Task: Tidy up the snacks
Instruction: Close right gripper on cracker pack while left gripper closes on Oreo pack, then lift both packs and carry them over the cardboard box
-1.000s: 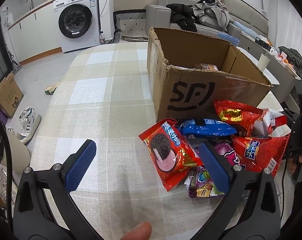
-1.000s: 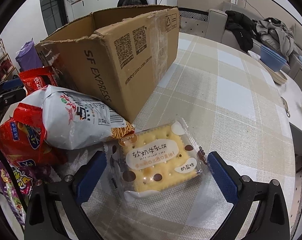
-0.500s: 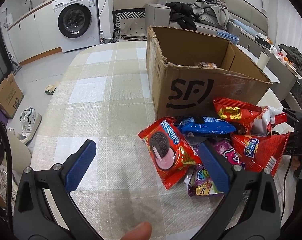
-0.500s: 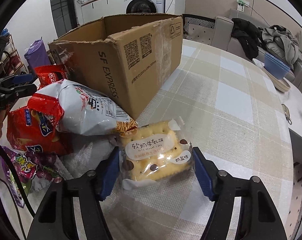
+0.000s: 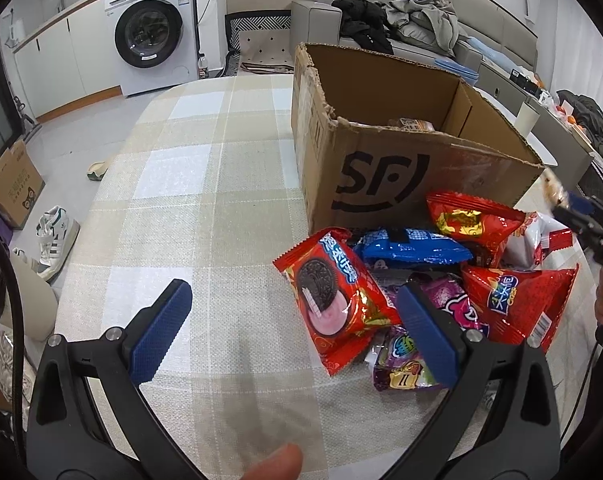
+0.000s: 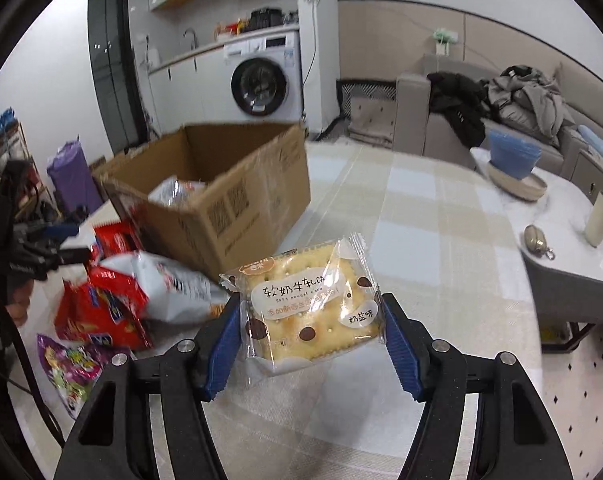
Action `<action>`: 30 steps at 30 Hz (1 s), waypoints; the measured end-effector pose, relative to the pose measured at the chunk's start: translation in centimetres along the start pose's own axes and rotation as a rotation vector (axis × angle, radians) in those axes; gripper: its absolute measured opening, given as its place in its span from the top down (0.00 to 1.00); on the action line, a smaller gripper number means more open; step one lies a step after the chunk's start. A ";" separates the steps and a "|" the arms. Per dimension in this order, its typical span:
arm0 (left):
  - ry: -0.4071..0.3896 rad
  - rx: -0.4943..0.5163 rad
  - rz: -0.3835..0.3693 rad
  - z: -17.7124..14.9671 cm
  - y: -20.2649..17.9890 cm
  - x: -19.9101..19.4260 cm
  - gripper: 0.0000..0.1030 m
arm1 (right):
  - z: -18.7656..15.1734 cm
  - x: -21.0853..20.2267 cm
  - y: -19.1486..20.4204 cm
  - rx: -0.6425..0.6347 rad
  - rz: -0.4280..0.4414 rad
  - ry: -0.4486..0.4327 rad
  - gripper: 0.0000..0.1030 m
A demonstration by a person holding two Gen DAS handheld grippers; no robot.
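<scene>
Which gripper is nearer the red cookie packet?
Left. The left gripper hangs open right beside the red cookie packet; the right gripper is raised, clamping a clear-wrapped biscuit.

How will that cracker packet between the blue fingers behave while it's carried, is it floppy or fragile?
The cracker packet probably stays fairly flat: the square cracker inside looks rigid, spanning the right gripper without sagging. Its clear wrapper looks glossy and loose at the edges, so it may slip if the squeeze eases. A hard squeeze could likely crack the cracker. It seems light for its size.

White washing machine (image 5: 154, 36), grey sofa (image 5: 405, 30), plaid table (image 5: 205, 184).
</scene>
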State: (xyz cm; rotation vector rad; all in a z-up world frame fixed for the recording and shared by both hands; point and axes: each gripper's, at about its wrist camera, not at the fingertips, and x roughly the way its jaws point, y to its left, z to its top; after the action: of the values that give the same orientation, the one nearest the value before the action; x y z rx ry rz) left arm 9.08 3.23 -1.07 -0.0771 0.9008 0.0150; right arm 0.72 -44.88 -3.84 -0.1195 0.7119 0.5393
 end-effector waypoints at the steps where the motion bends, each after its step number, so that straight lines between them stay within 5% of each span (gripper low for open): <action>1: -0.001 0.000 0.005 0.0 0.1 0.1 0.01 | 0.2 -0.4 0.0 0.002 0.008 -0.021 0.35; 16: 0.044 -0.160 -0.079 0.1 2.1 3.5 0.01 | 1.6 -1.8 1.6 -0.010 0.018 -0.097 0.35; 18: 0.038 -0.176 -0.113 0.0 2.3 3.8 0.07 | 1.7 -1.8 1.6 -0.009 0.020 -0.096 0.35; 20: 0.048 -0.185 -0.178 0.0 2.2 3.9 0.28 | 1.7 -1.8 1.5 -0.007 0.022 -0.096 0.35; 23: 0.043 -0.169 -0.217 0.0 1.9 4.0 0.43 | 1.7 -1.9 1.3 -0.005 0.025 -0.100 0.35; 30: 0.017 -0.140 -0.217 0.3 1.5 3.9 0.56 | 1.8 -2.2 1.6 -0.009 0.036 -0.116 0.35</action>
State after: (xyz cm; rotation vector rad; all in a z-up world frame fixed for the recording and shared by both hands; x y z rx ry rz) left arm 11.67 4.65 -3.99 -0.3057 0.9040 -0.1247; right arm -0.39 -43.92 -0.92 -0.0828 0.5997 0.5791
